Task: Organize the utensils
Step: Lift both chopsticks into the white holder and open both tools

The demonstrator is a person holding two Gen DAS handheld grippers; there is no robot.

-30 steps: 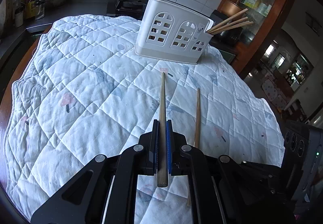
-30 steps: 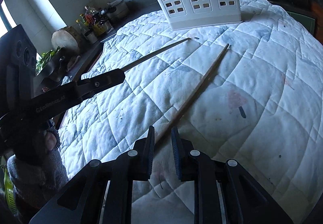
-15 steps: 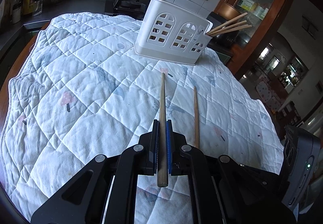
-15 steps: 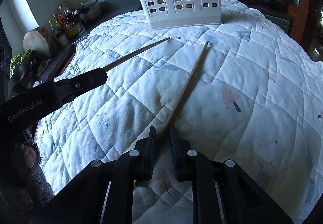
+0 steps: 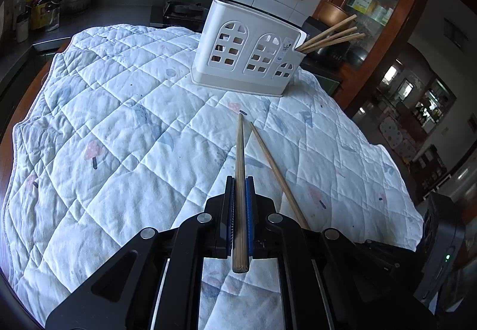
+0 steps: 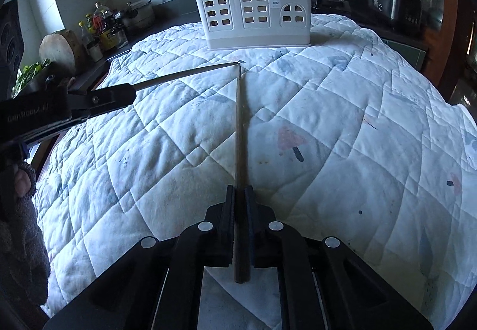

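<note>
On the quilt [image 5: 119,127], each claw pinches a chopstick; tips seemingly touch.

A quilted cloth [image 5: 125,133] covers the table; bottles [image 6: 101,29] stand on the dark counter [image 5: 98,14].

Both grippers, left gripper [image 5: 240,181] and right gripper [image 6: 240,188], are black with silver round screws, blue-lined fingers [image 5: 249,211]; white lettering marks one, and a fuzzy grey sleeve [image 6: 21,240] shows.
</note>
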